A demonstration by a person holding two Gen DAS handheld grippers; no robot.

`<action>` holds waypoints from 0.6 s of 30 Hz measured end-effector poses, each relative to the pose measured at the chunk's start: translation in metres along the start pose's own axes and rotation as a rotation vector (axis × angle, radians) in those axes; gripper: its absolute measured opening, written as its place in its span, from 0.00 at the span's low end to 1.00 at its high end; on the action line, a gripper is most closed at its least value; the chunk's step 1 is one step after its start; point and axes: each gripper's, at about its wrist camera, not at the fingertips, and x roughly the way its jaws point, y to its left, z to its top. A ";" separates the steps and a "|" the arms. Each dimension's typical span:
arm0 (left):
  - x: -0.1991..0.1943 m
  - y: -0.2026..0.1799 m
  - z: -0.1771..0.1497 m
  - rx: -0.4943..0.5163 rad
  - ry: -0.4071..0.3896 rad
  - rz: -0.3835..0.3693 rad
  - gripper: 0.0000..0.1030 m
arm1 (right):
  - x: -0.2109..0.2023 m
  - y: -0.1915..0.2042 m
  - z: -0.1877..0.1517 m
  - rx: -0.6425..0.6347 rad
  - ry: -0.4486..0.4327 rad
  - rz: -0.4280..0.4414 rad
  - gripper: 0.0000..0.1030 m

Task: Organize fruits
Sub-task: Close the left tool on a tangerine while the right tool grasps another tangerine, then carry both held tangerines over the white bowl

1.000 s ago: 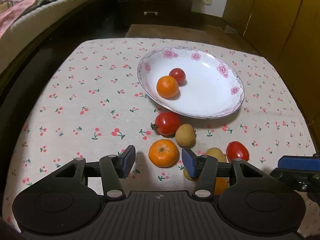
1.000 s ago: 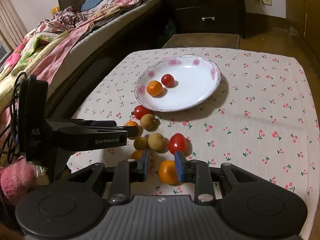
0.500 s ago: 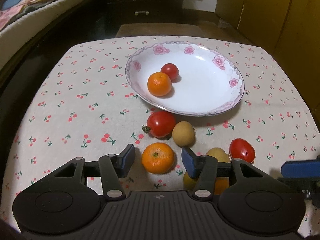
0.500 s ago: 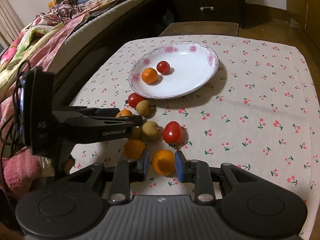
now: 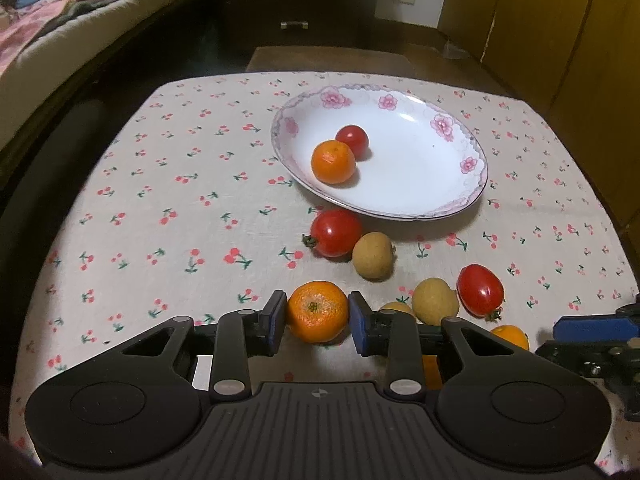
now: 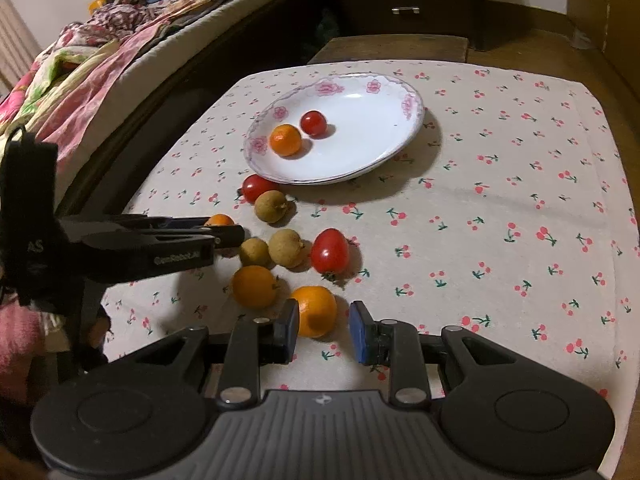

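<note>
A white floral plate (image 5: 420,184) (image 6: 380,140) holds a tangerine (image 5: 333,161) and a small tomato (image 5: 352,140). Loose on the cloth lie tomatoes (image 5: 336,233) (image 5: 480,290), tan longans (image 5: 373,255) (image 5: 435,301) and tangerines. My left gripper (image 5: 318,322) has its blue pads against both sides of a tangerine (image 5: 318,311) on the cloth. My right gripper (image 6: 324,330) is open around another tangerine (image 6: 316,310), its left pad touching, its right pad apart. A third tangerine (image 6: 254,286) lies beside it.
The table has a cherry-print cloth (image 5: 160,200). A bed (image 6: 100,60) runs along the left. A dark drawer chest (image 5: 294,0) and a low wooden bench (image 5: 328,60) stand behind the table. Wooden cupboards (image 5: 560,20) are at the right.
My left gripper's jaws have narrowed onto the tangerine. My right gripper's jaws have widened and its tangerine now sits nearer the left pad. Both views moved slightly.
</note>
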 end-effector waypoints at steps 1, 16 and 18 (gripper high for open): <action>-0.003 0.002 0.000 -0.007 -0.003 -0.001 0.40 | 0.001 0.002 -0.001 -0.009 0.002 0.004 0.27; -0.017 0.006 -0.020 -0.032 0.028 -0.023 0.40 | 0.028 0.018 0.002 -0.073 0.029 -0.023 0.32; -0.016 0.004 -0.020 -0.028 0.032 -0.026 0.40 | 0.032 0.019 0.002 -0.080 0.039 -0.024 0.32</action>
